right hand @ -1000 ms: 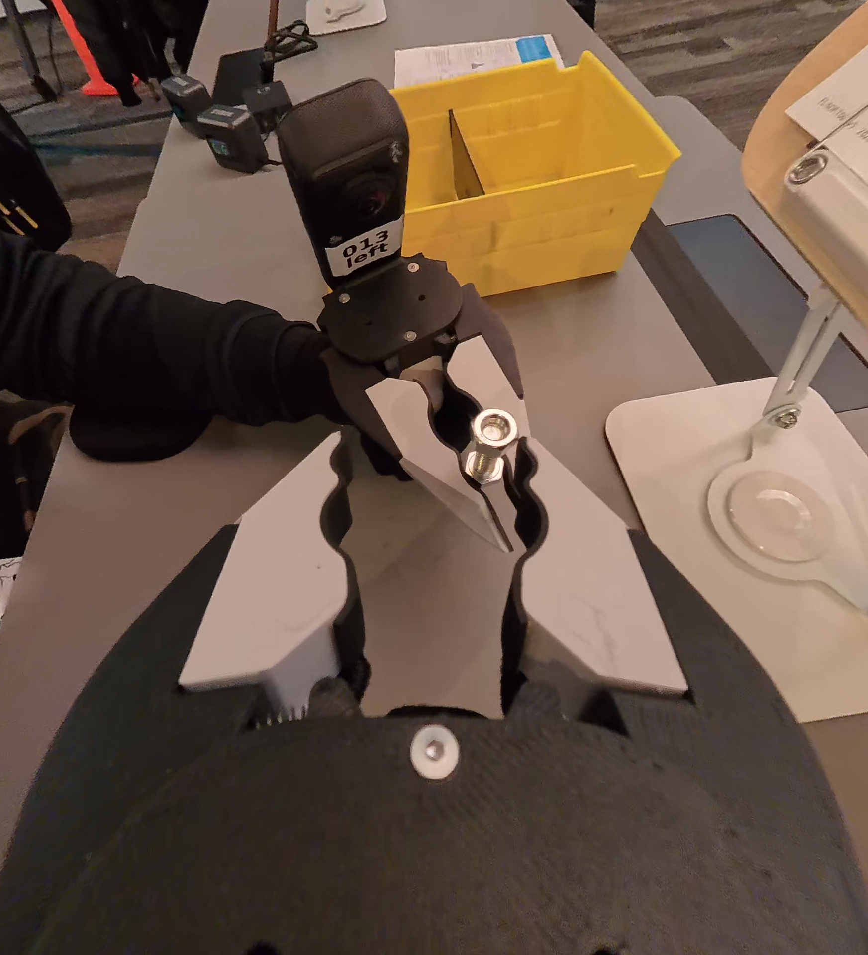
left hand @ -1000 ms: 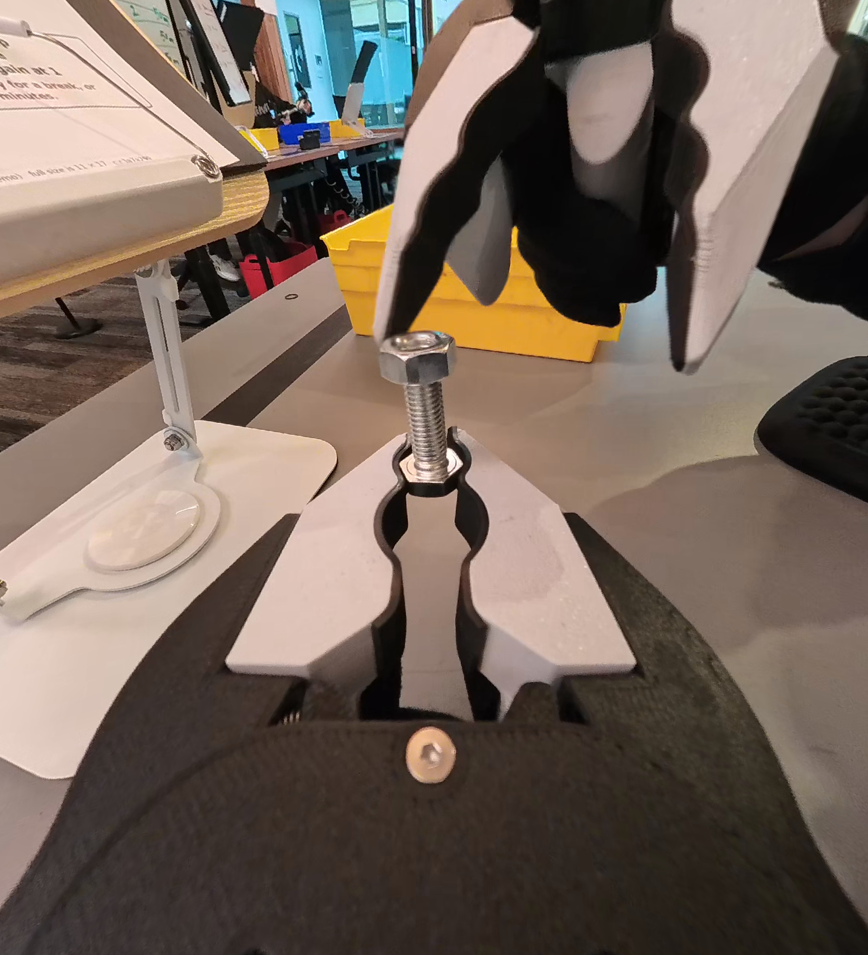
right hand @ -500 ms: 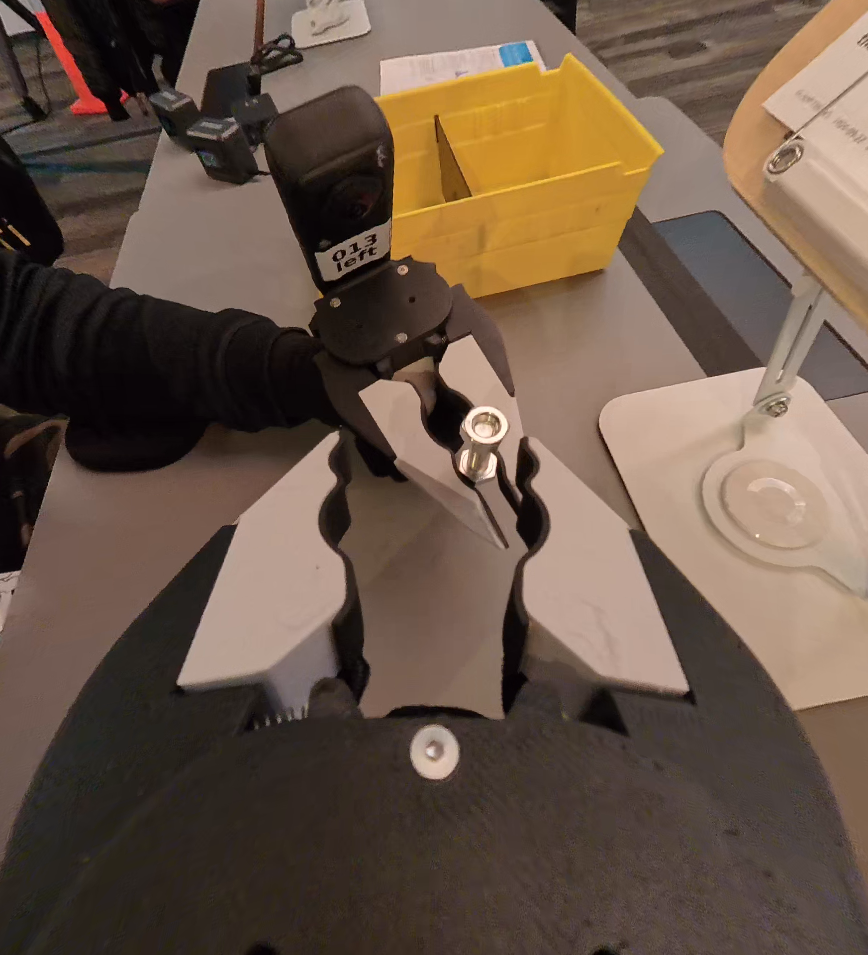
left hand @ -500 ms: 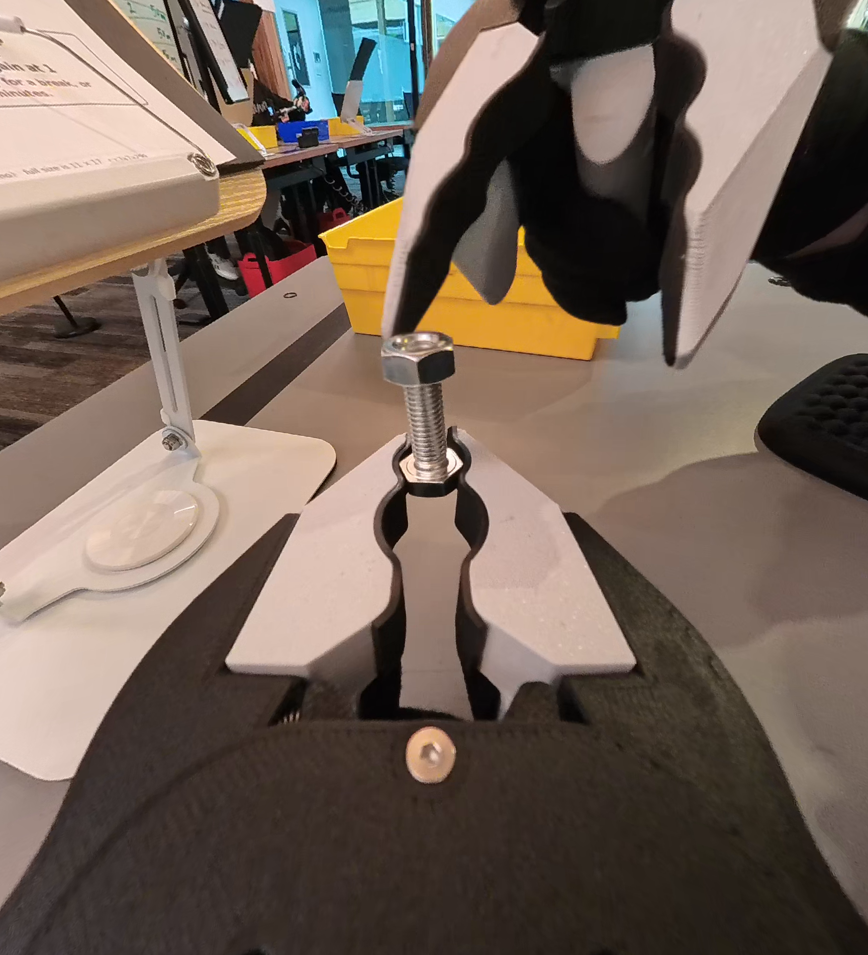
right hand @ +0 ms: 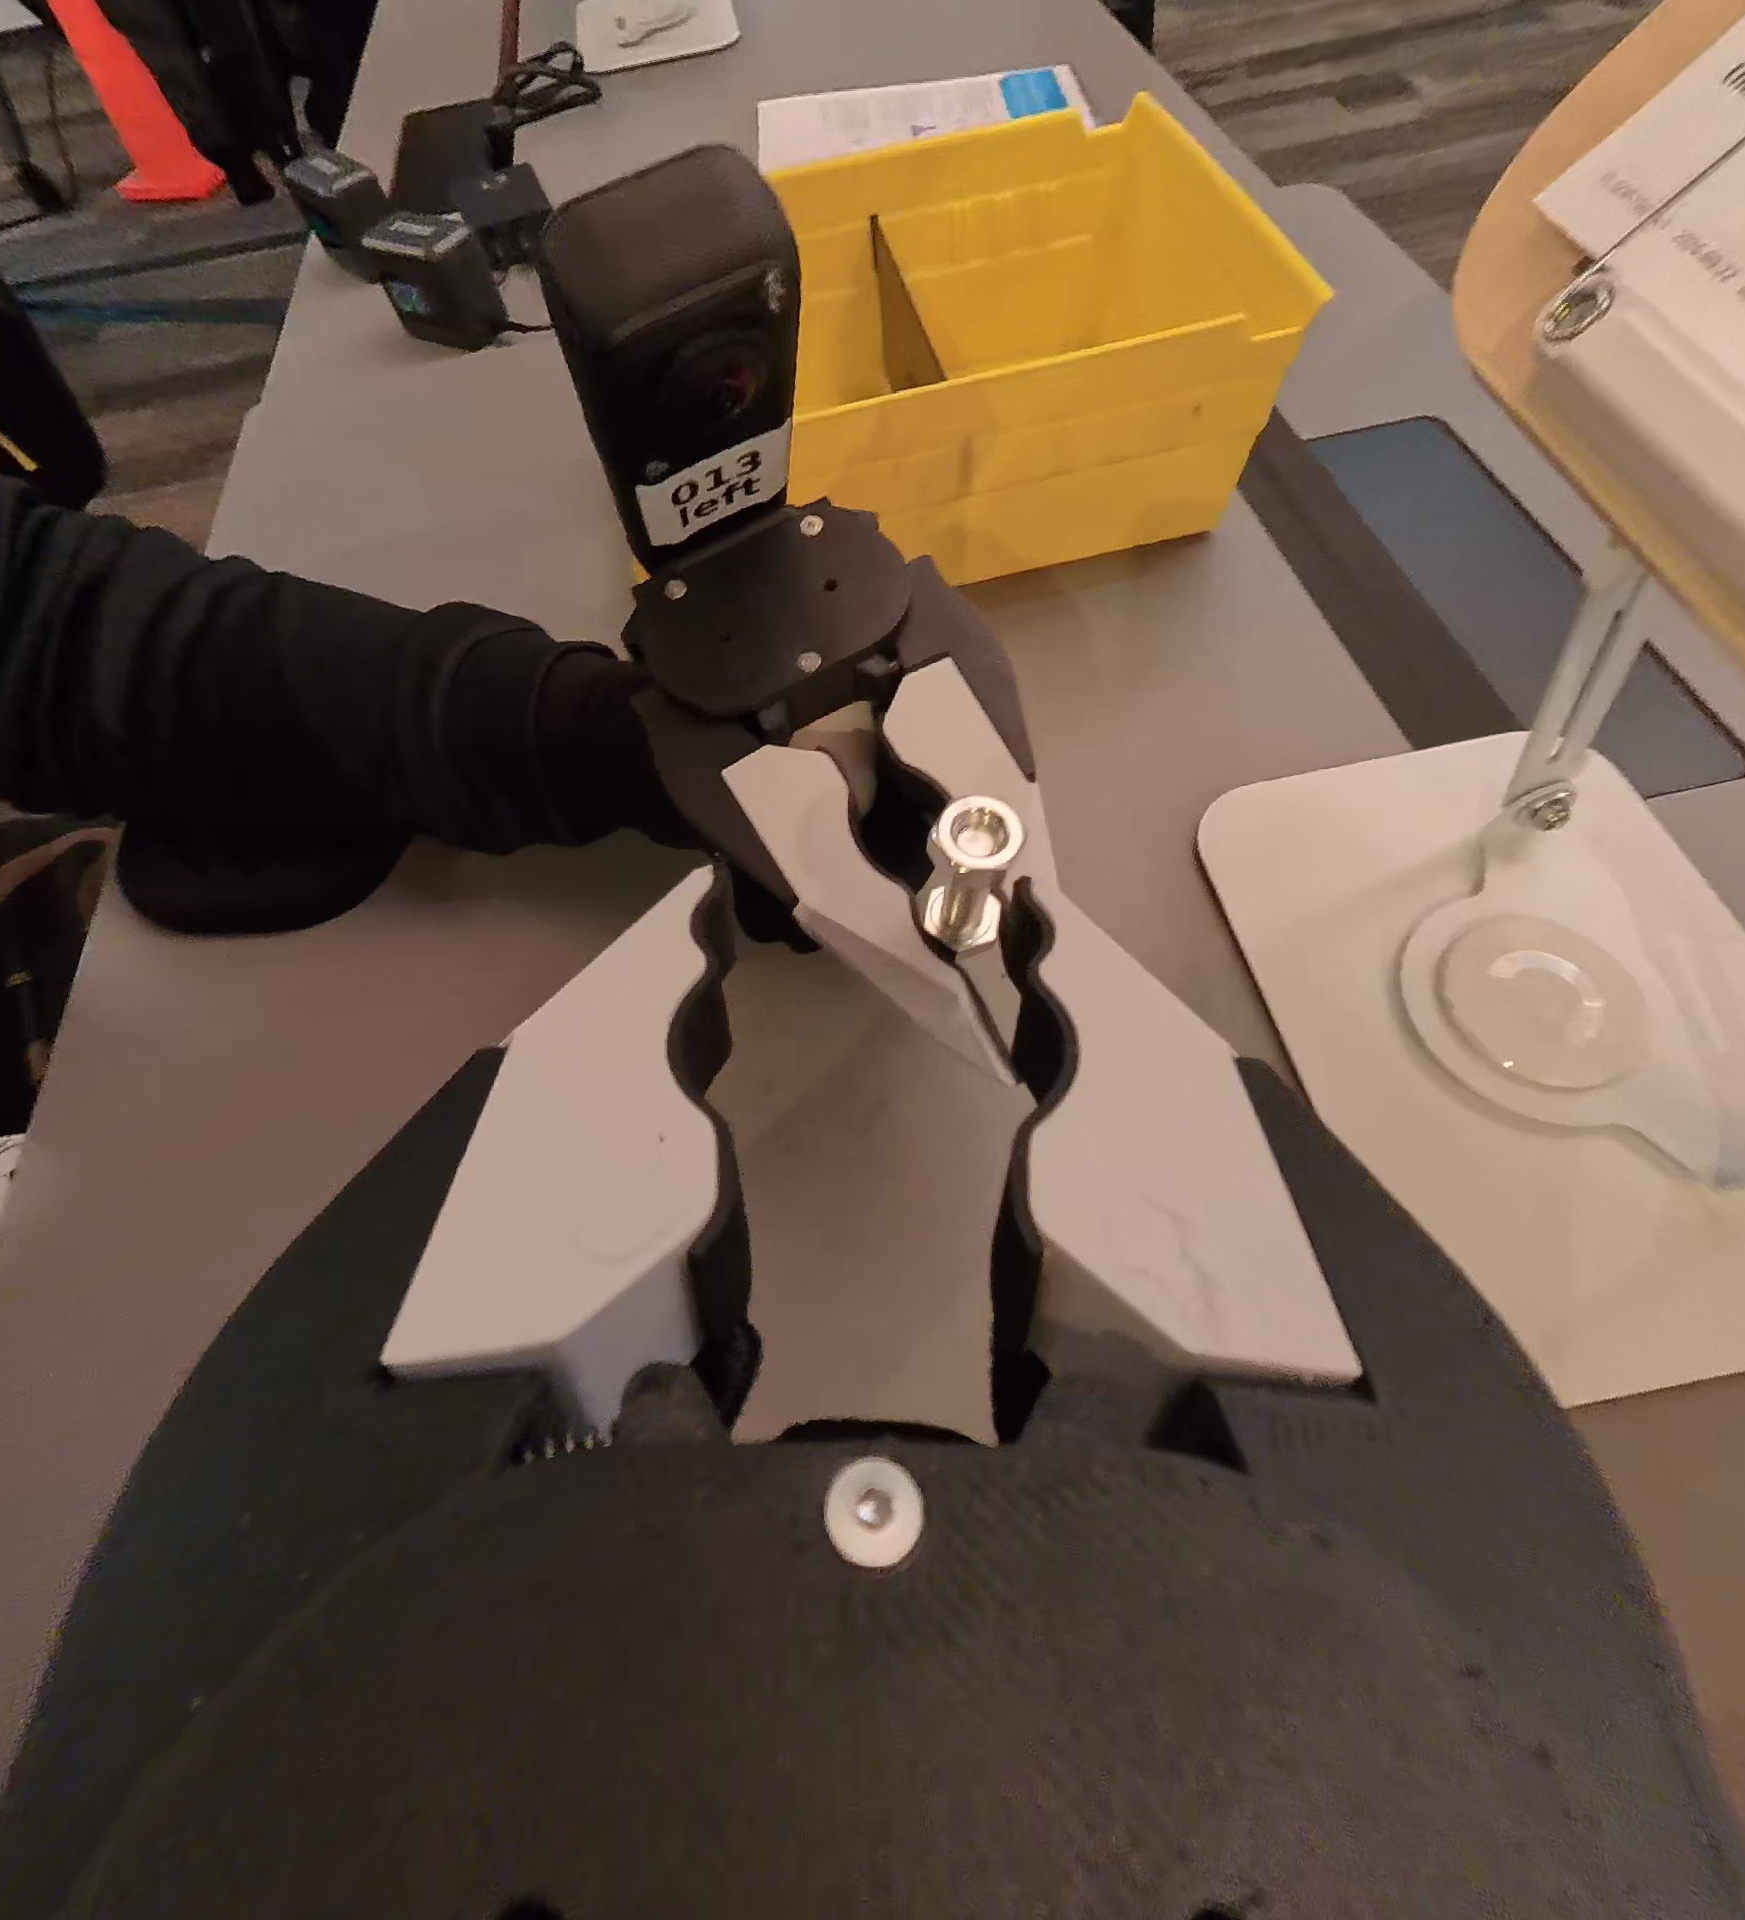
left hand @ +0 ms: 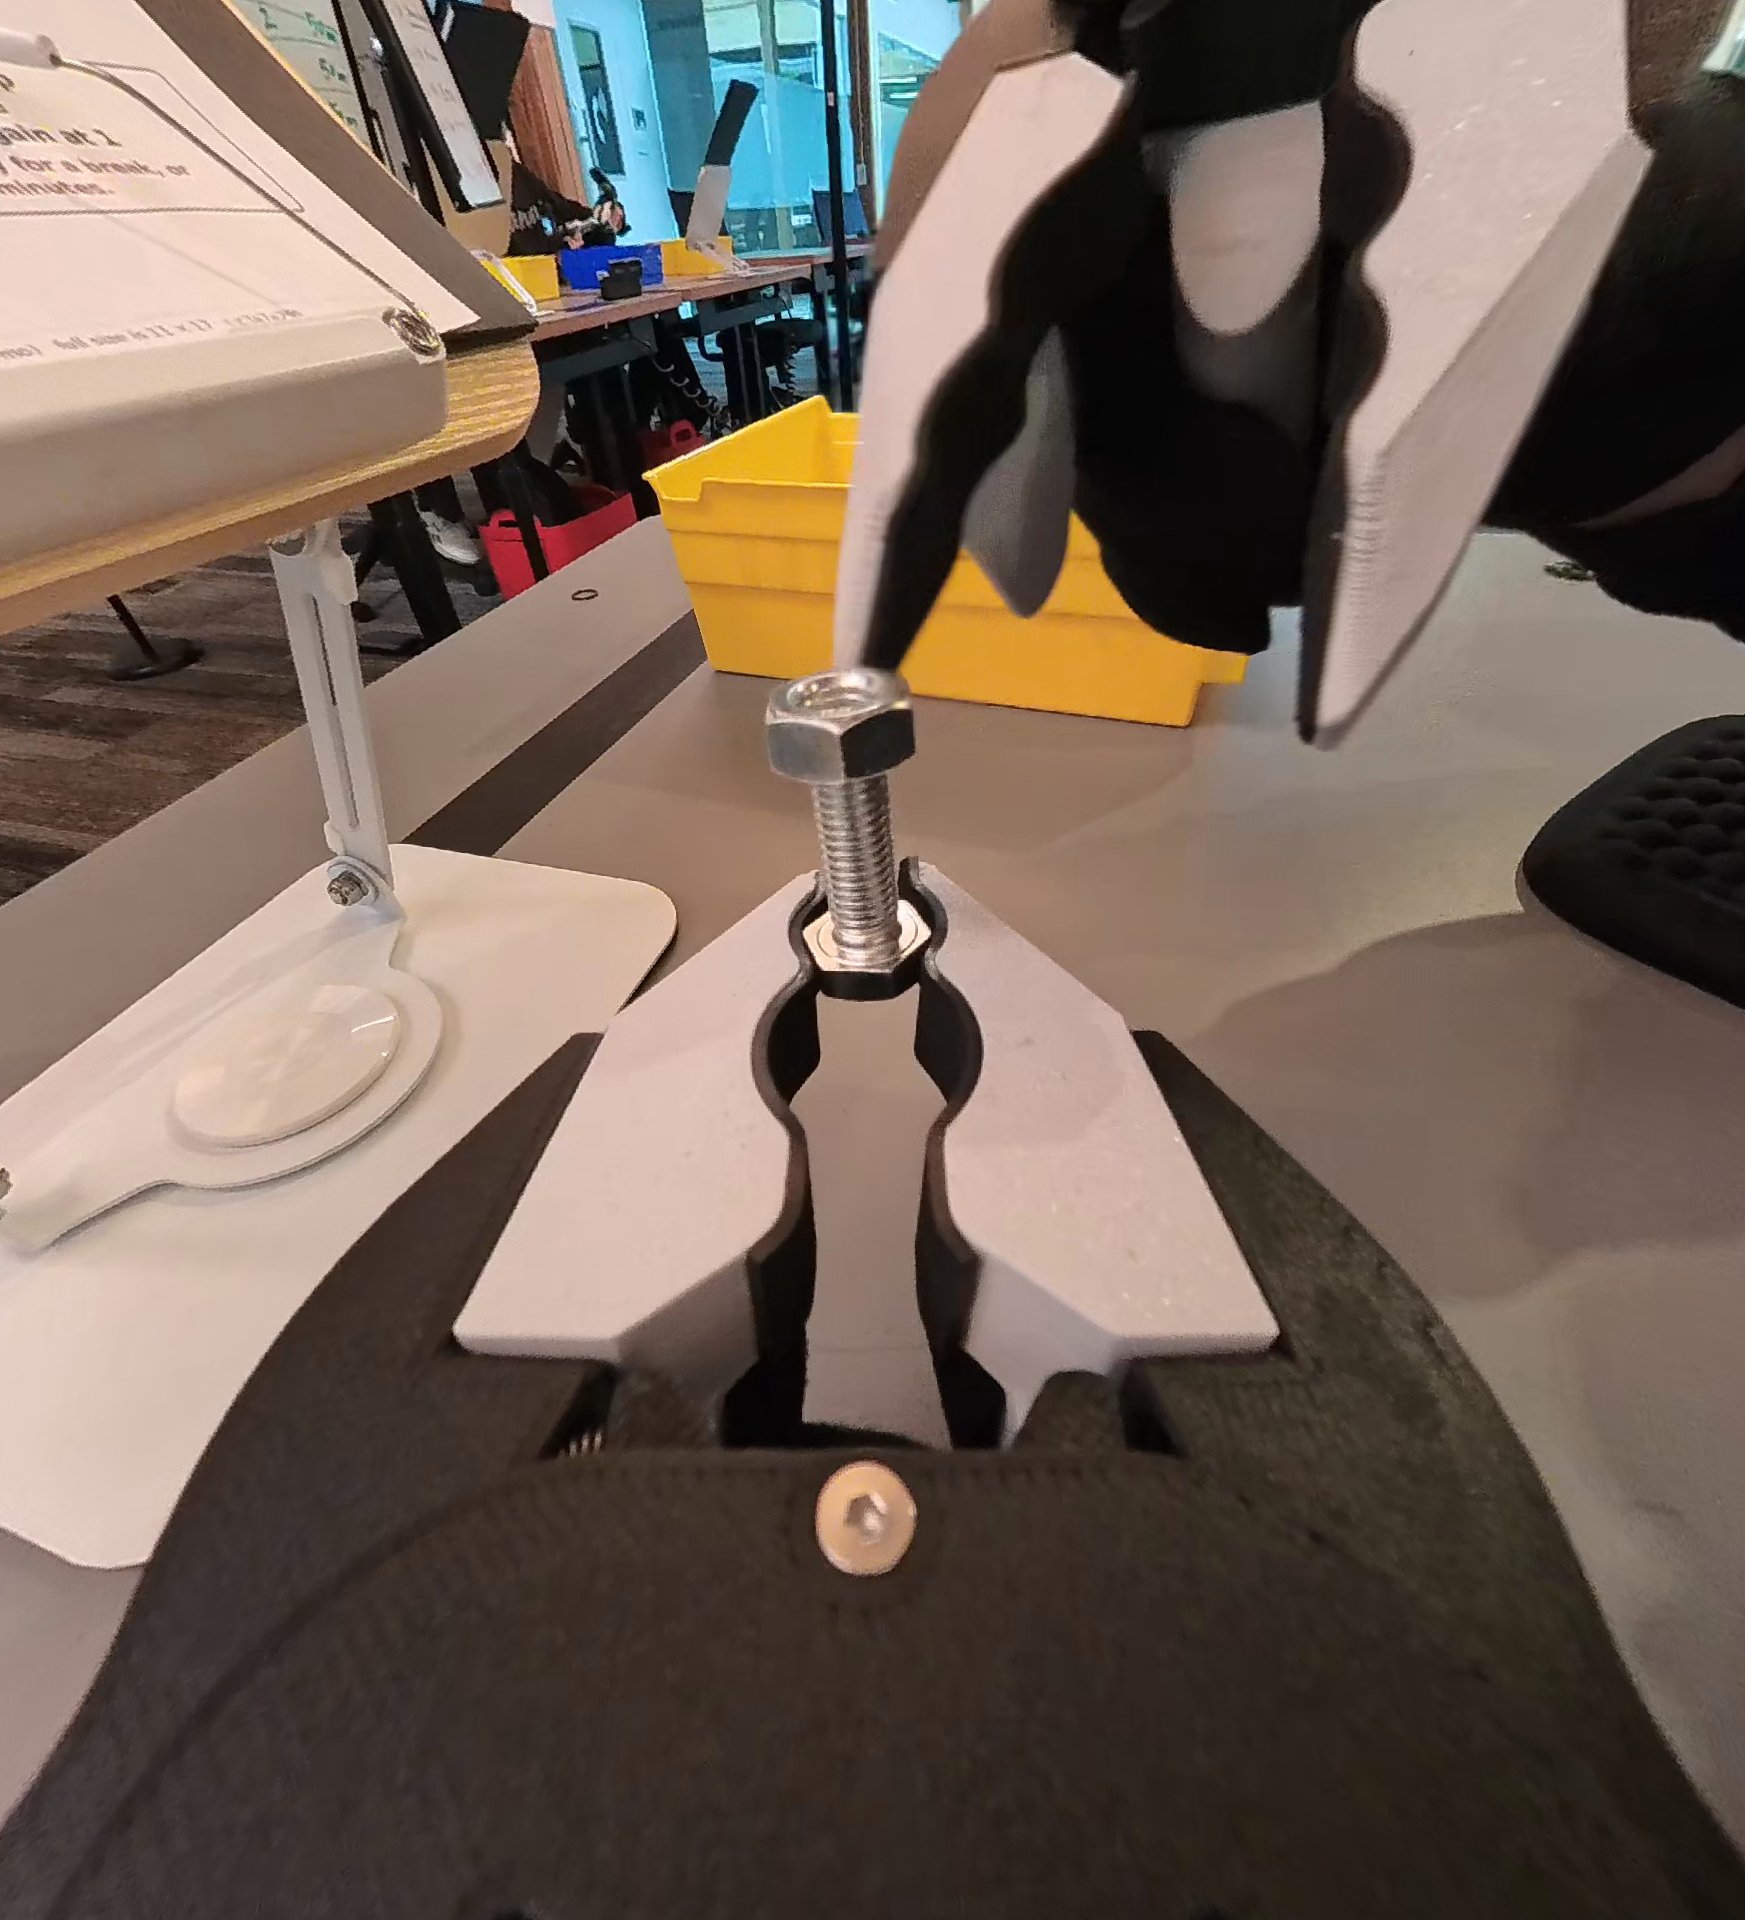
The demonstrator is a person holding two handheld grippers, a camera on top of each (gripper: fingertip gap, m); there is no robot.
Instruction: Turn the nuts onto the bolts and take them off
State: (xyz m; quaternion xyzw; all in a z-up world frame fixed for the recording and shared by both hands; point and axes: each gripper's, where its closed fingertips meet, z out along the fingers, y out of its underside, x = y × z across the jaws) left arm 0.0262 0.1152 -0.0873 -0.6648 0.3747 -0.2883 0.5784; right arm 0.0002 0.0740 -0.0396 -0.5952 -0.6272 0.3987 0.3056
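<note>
So the left gripper (left hand: 863, 951) has its jaws clamped on the bolt (left hand: 852, 883) down at the head, holding it upright over the bench (left hand: 1367, 1039). The nut (left hand: 840, 734) sits at the very top of the threads. The right gripper (right hand: 863, 971) hangs above with jaws spread wide, one tip just about touching the nut. Looks like the turning step, can't tell if it's going on or coming off. Next move needs those jaws centred over the nut, then closed on its flats. Yellow bin (right hand: 1107, 343) behind has a divider; both compartments look empty from here.
</note>
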